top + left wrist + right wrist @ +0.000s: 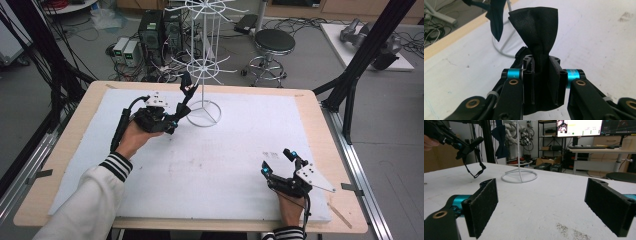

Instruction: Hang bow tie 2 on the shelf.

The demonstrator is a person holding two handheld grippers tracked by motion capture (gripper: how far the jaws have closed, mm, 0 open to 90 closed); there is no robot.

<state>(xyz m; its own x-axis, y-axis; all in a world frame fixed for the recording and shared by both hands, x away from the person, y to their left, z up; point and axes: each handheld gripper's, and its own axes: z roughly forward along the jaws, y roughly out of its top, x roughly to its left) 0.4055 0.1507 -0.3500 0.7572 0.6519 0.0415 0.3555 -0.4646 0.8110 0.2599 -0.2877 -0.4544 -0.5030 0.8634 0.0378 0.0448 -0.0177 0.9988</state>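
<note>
Your left tongs (541, 75) clamp black bow tie (535, 32) near white rack (204, 67), worktop's far edge; dangling strap may snag wire arms. Right tongs (544, 207) wide, empty.

The left gripper (541, 82) has its two black jaws clamped on a black bow tie (535, 32), squeezing it at the pinched middle so one wing fans out above the jaws and the rest bunches up below them. Behind it there's the white wire stand (504, 47), its ring base sitting on the white table cover (599, 45). A second dark bow tie (496, 17) hangs at the top, just left of the held one.
</note>
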